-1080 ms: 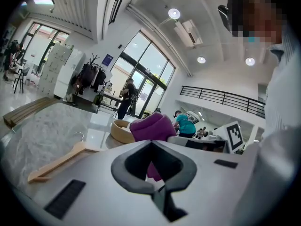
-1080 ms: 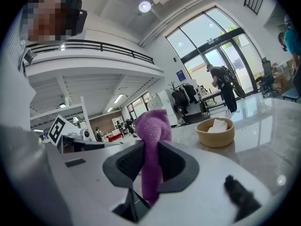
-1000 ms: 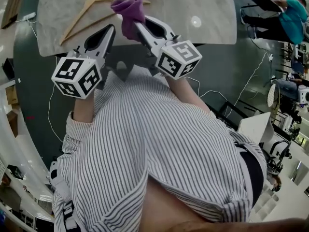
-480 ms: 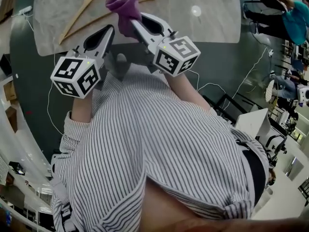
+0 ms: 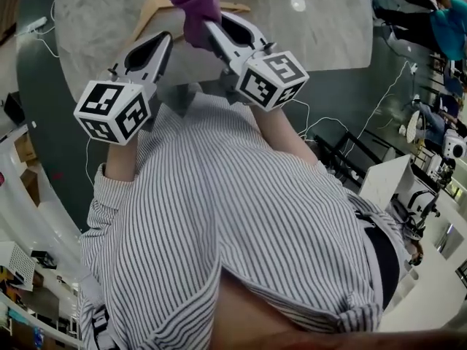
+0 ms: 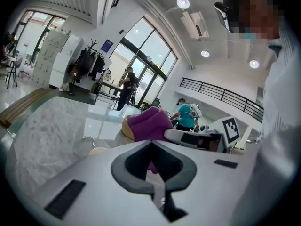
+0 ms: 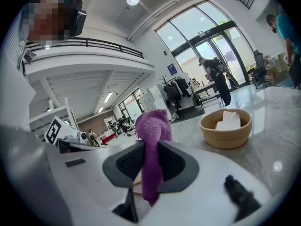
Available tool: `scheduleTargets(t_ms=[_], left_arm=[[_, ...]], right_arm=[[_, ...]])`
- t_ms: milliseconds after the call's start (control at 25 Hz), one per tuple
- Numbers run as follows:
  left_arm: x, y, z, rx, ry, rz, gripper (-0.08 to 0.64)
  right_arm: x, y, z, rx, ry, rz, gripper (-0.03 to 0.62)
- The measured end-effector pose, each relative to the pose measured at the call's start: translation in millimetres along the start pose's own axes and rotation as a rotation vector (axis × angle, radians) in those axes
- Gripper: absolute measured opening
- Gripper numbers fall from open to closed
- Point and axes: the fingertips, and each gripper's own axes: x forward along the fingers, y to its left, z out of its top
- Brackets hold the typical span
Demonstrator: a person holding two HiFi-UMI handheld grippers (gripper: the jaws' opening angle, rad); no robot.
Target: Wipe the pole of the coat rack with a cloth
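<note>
the right gripper (image 7: 150,173) is clamped on a purple terry cloth (image 7: 153,126), a bunched fold standing up above the jaws and a short tail hanging below, a grip that likely leaves a soft pad free for rubbing. beside it, on the left, the left gripper (image 6: 157,187) has its jaws pressed together on nothing; it probably rides along as the spare tool while the other carries the cloth. both are held out in front of a person in a grey-and-white striped shirt (image 5: 219,232), over the near edge of a round pale marble-look table (image 5: 95,20). a light wooden clothes hanger (image 5: 157,9) lies on the table just beyond the left gripper, and a round wooden bowl (image 7: 225,128) with white folded pieces in it sits farther right. no coat rack pole stands within reach; only a distant rack of dark garments (image 6: 89,58) shows by the far windows, so wiping looks not yet begun. against a second ago, the grippers sit farther over the table and hide more of the hanger, while the pinch on the cloth is unchanged.
</note>
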Motion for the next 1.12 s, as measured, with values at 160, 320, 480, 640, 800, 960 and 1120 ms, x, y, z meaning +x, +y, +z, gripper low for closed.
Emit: scheduleTargets(t_ms=[160,320,480,640,800,960,1120], left_arm=[[6.4,26.5,14.1,0.019,0.028,-0.032,0.011],[11.1,52.6,30.2,0.023,0.045,-0.051,0.011],[16.1,67.8,36.5,0.014,0.076,-0.080,0.011],[25.8,65.4,36.7,0.042,0.112,-0.121,0.011],[35.0,64.8,39.1,0.048,0.125,-0.142,0.011],[34.8,69.9,39.0,0.042,0.133,-0.144,0.011],[35.7,67.6,37.2,0.019,0.131,-0.139,0.011]], right_arm=[[30.1,-1.0,8.8,0.007,-0.023,-0.033,0.081],[52.5,-2.7,17.2,0.015,-0.032,-0.063,0.081],[64.7,-5.8,22.0,0.031,-0.041,-0.104,0.081],[70.0,-10.0,24.0,0.040,-0.050,-0.128,0.081],[70.6,-8.9,26.0,0.041,-0.052,-0.136,0.081],[69.2,-12.0,20.5,0.050,-0.035,-0.160,0.081],[62.4,-17.2,21.2,0.053,-0.030,-0.172,0.081]])
